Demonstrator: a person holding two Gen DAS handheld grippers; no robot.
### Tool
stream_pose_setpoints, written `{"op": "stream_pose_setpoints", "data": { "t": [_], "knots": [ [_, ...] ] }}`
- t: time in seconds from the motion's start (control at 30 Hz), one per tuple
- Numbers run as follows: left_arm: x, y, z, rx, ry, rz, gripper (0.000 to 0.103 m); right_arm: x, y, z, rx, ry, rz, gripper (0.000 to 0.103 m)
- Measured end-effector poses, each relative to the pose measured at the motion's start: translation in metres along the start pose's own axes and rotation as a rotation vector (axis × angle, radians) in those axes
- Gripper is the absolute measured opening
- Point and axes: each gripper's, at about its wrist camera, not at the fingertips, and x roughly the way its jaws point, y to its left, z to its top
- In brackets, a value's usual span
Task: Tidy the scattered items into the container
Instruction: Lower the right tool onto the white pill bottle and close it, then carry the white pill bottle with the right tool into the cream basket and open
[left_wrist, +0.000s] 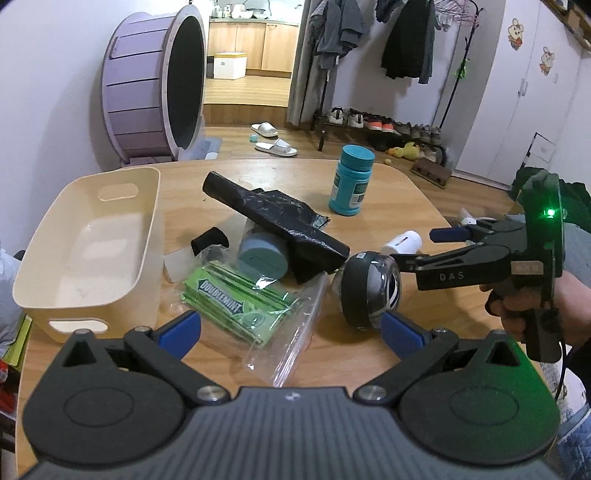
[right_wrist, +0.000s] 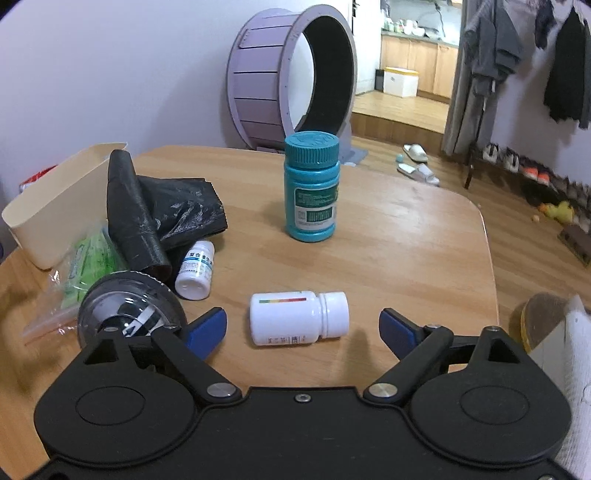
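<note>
Container (left_wrist: 88, 236), cream plastic tub, sits at the left of the left wrist view on the wooden bench (left_wrist: 388, 192), nothing inside it. Scattered items crowd just to its right: Doublemint gum packs (left_wrist: 236, 306) in a clear zip bag, a grey-green roll (left_wrist: 262, 256) under a black bag roll (left_wrist: 277, 218), a round black-and-clear gadget (left_wrist: 369, 288) at centre right. Teal bottle (right_wrist: 312, 188) stands upright, mid-frame in the right wrist view, well apart from the pile.

Right gripper (right_wrist: 303, 326): fingers wide apart, straddling a white bottle (right_wrist: 299, 317) lying on its side, cap to the right; pads not touching it. A smaller white bottle (right_wrist: 195, 271) lies to its upper left, next to the black roll. In the left wrist view the right gripper (left_wrist: 421, 243) comes in from the right edge, held by a hand (left_wrist: 517, 306).

Left gripper (left_wrist: 291, 328): fingers open, hanging above the gum bag; contact probably none, hard to judge from this angle.
</note>
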Motion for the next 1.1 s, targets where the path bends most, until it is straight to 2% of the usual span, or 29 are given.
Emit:
{"op": "stream_pose_setpoints", "data": {
  "t": [0.1,0.17,0.23,0.27,0.37,0.47,0.53,0.67,0.83,0.97,1.0,1.07,1.1],
  "knots": [
    [0.001,-0.001,0.001,0.000,0.001,0.000,0.103,0.005,-0.003,0.001,0.006,0.005,0.018,0.088],
    [0.001,-0.002,0.001,0.004,-0.003,0.000,0.103,0.011,-0.004,0.001,0.006,0.020,0.030,0.080],
    [0.000,-0.003,0.001,0.007,-0.008,0.001,0.103,0.015,-0.004,0.001,-0.014,0.032,0.029,0.063],
    [0.000,-0.003,0.001,0.008,-0.009,0.000,0.103,0.015,-0.004,0.001,-0.019,0.036,0.032,0.058],
    [-0.001,-0.003,0.000,0.006,-0.009,-0.001,0.103,0.012,-0.003,-0.001,-0.032,0.021,0.030,0.057],
    [0.000,-0.003,0.000,0.003,-0.009,0.002,0.103,0.002,0.001,0.001,-0.090,-0.028,-0.036,0.057],
    [0.000,-0.004,-0.001,0.002,-0.008,0.002,0.103,-0.004,0.006,0.001,-0.161,-0.061,-0.083,0.057],
    [-0.002,-0.008,-0.002,0.019,-0.016,0.001,0.103,-0.011,0.025,-0.006,-0.397,-0.095,-0.168,0.057],
    [-0.007,-0.014,-0.005,0.054,-0.025,-0.053,0.103,-0.009,0.039,-0.021,-0.598,-0.085,-0.193,0.057],
    [-0.008,-0.017,-0.006,0.056,-0.031,-0.065,0.103,-0.012,0.043,-0.028,-0.634,-0.062,-0.142,0.057],
    [-0.008,-0.017,-0.005,0.055,-0.032,-0.065,0.103,-0.013,0.044,-0.030,-0.640,-0.053,-0.134,0.060],
    [-0.008,-0.018,-0.005,0.055,-0.032,-0.065,0.103,-0.016,0.047,-0.033,-0.649,-0.053,-0.138,0.075],
    [-0.008,-0.019,-0.006,0.056,-0.032,-0.065,0.103,-0.017,0.048,-0.033,-0.644,-0.056,-0.139,0.090]
  ]
}}
